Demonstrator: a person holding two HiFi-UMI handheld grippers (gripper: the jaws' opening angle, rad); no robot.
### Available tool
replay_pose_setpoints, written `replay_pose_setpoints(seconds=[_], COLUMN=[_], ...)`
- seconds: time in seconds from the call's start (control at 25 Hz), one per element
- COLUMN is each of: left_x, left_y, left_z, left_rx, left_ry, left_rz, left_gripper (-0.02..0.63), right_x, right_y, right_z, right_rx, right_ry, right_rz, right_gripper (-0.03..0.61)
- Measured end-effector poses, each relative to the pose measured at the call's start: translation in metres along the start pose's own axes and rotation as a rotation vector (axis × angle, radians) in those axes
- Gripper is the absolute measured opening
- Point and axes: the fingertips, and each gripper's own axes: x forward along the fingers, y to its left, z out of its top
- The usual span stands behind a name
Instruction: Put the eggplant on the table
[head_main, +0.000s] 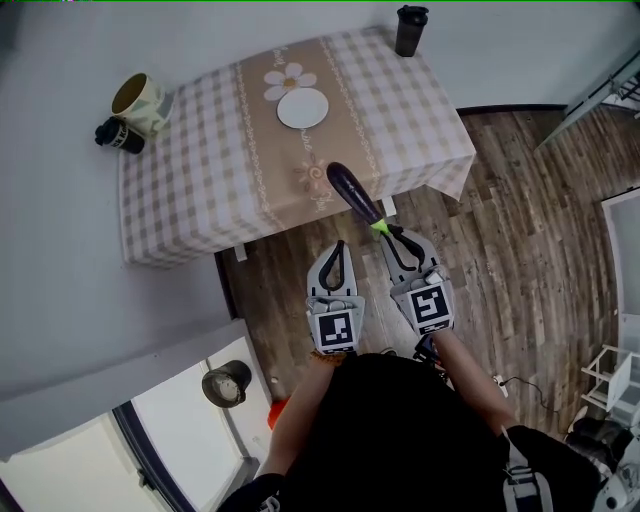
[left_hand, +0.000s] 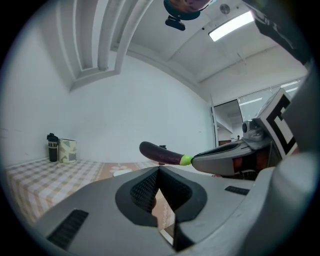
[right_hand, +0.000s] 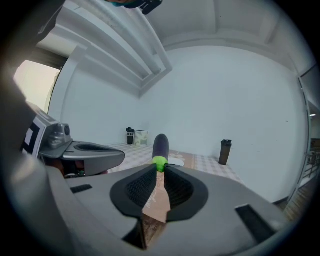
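Observation:
A dark purple eggplant with a green stem end hangs over the near edge of the table, which wears a checked cloth. My right gripper is shut on the eggplant's green stem, and the fruit points away toward the table. In the right gripper view the eggplant sticks up from between the closed right gripper jaws. My left gripper is shut and empty, short of the table edge and left of the right one. In the left gripper view the eggplant crosses above the left gripper tips.
On the table stand a white plate, a mug with a small dark jar at the far left corner, and a dark shaker bottle at the far right corner. Wooden floor lies around the table; a white rack stands at right.

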Motion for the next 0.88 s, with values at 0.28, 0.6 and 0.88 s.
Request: replay_pose_setpoints(seconds=[0.28, 0.6, 0.88], left_x=[0.039, 0.050, 0.052], left_y=[0.058, 0.093, 0.117], left_z=[0.015, 0.024, 0.018], left_rx=[0.030, 0.041, 0.052], left_ry=[-0.055, -0.125, -0.101], left_rz=[-0.059, -0.114, -0.120], left_gripper=[0.003, 0.003, 0.003], right_x=[0.065, 0.103, 0.133], right_y=[0.001, 0.002, -0.010], right_z=[0.029, 0.049, 0.050], right_rx=[-0.036, -0.073, -0.084], right_ry=[-0.018, -0.057, -0.055], right_rz=[-0.060, -0.137, -0.162], right_gripper=[0.054, 0.054, 0.054])
